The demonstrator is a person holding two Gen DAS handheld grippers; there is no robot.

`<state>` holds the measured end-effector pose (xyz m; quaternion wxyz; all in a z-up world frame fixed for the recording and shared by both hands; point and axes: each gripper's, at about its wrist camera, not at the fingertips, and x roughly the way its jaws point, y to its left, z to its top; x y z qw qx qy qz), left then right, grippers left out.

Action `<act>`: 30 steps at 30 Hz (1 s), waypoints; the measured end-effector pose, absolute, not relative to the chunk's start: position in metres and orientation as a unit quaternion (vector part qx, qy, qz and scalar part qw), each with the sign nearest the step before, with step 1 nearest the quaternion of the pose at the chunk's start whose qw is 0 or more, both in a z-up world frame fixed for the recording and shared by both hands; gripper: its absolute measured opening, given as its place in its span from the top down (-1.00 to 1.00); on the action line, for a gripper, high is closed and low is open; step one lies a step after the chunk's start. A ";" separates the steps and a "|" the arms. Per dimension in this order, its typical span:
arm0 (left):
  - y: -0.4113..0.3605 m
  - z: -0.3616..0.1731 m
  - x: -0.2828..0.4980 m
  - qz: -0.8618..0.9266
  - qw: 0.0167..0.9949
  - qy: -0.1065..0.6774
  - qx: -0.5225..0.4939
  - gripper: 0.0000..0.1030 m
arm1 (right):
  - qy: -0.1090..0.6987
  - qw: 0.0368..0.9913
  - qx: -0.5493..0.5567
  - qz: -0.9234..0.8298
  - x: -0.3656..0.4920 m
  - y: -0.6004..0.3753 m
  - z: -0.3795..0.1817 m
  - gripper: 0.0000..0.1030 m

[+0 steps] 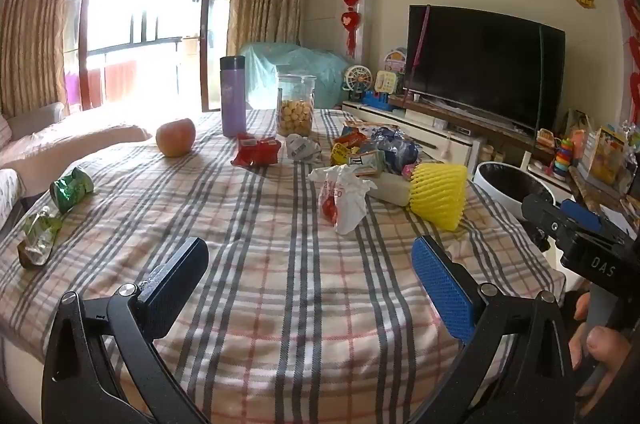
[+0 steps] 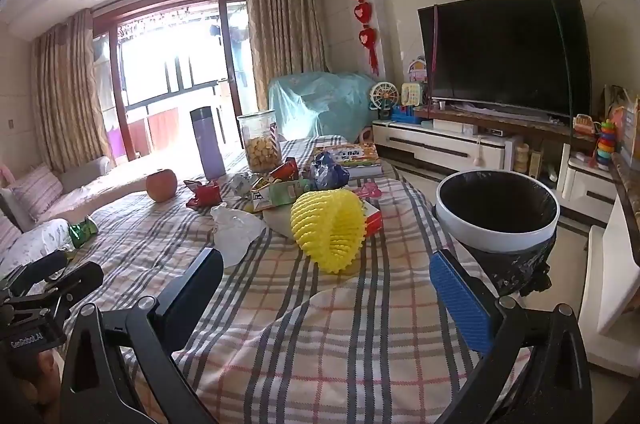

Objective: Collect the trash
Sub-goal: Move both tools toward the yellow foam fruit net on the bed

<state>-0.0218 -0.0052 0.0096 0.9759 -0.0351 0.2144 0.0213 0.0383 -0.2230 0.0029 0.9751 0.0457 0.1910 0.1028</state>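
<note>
Living room with a big dark TV [image 2: 506,54] on the far wall, and a counter under a plaid cloth [image 1: 280,264] covered in junk. Both claws are spread wide with nothing between the pads: the left claw [image 1: 316,288] and the right claw [image 2: 326,298] hover over the near edge of the counter, tilted down a bit.

Biggest risk, I think: the trash sits mixed in with keepers. Ahead of the left claw, the crumpled white plastic bag with red print [image 1: 344,198] is close, but beyond it are a red apple [image 1: 175,137], a purple steel flask [image 1: 233,96] and a clear jar of biscuits [image 1: 296,106] (not trash!). A sloppy sweep could knock those over.

The yellow foam fruit net [image 2: 330,230] lies just ahead of the right claw, and the white bin with a black liner [image 2: 496,210] stands ahead to its right, off the counter edge. Light wrappers could easily slip out or miss the bin.
</note>
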 end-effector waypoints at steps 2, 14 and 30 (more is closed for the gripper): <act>-0.005 0.010 -0.022 0.022 0.976 0.214 -0.035 -1.00 | 0.192 0.975 0.046 0.103 0.039 -0.222 0.002 -1.00; -0.003 0.009 -0.022 0.022 0.976 0.214 -0.037 -1.00 | 0.193 0.974 0.051 0.106 0.038 -0.225 0.004 -1.00; -0.002 0.006 -0.021 0.021 0.975 0.217 -0.037 -1.00 | 0.197 0.973 0.051 0.110 0.042 -0.222 -0.002 -1.00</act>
